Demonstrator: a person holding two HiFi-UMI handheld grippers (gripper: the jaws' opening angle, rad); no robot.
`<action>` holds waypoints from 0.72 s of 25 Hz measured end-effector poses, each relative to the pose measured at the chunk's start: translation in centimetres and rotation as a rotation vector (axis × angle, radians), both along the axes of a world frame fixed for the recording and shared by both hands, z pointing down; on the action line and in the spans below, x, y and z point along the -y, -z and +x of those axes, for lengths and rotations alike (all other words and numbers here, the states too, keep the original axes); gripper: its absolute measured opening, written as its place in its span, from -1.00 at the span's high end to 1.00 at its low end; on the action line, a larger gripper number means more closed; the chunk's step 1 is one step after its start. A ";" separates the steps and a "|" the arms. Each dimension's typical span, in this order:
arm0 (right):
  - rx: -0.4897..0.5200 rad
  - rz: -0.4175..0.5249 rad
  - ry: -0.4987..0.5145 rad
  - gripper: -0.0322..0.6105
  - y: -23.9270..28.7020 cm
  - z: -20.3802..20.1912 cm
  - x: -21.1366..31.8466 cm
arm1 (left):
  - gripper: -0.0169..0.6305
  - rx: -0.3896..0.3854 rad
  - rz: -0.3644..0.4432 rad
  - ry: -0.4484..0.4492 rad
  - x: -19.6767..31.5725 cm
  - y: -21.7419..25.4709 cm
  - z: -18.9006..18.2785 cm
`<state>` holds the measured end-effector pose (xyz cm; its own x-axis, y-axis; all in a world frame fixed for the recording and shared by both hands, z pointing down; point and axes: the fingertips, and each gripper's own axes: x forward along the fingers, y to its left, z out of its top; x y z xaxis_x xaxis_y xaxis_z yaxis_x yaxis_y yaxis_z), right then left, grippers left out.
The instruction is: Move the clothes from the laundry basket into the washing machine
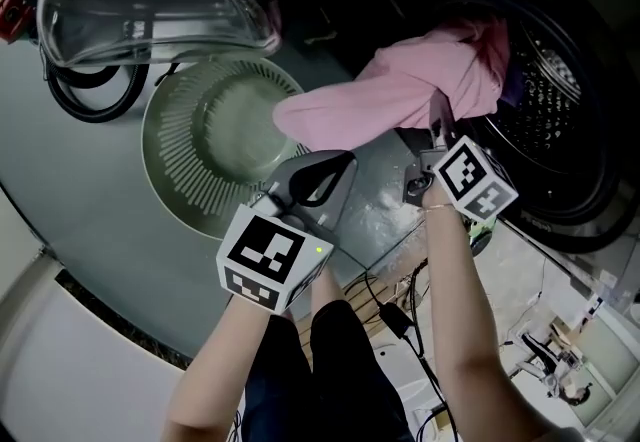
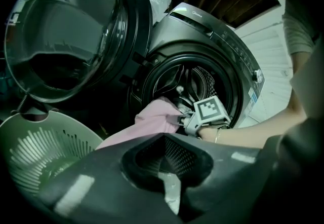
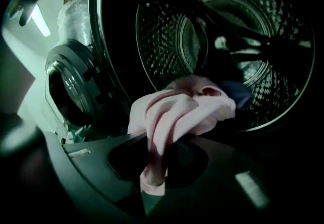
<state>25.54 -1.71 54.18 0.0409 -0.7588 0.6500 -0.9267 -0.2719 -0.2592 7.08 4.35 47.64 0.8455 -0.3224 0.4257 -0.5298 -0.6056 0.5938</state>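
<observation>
A pink garment (image 1: 400, 95) hangs out of the washing machine's drum opening (image 1: 560, 100), its tail trailing toward the pale green laundry basket (image 1: 170, 170). My right gripper (image 1: 438, 148) is at the drum's mouth. In the right gripper view, the right gripper (image 3: 157, 153) is shut on a fold of the pink garment (image 3: 177, 111), with the drum (image 3: 228, 30) just ahead. A dark blue cloth (image 3: 239, 94) lies inside the drum. My left gripper (image 1: 330, 170) hovers over the basket's edge, shut with nothing held. The left gripper view shows the left gripper (image 2: 164, 159), the pink garment (image 2: 157, 121) and the basket (image 2: 30, 137).
The washer's round glass door (image 1: 150, 0) stands swung open at the left, above the basket. Cables (image 1: 400, 320) run over the floor near the person's legs. The machine's front panel (image 2: 238, 50) rises to the right of the opening.
</observation>
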 end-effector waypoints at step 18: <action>-0.073 0.142 -0.304 0.32 4.6 9.2 7.2 | 0.93 -0.029 0.004 -0.002 1.4 2.0 0.5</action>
<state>34.78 -8.96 49.62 0.3217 -0.7873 0.5260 -0.8264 -0.5046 -0.2498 7.63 2.99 45.60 0.8579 -0.3227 0.4000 -0.5117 -0.6088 0.6063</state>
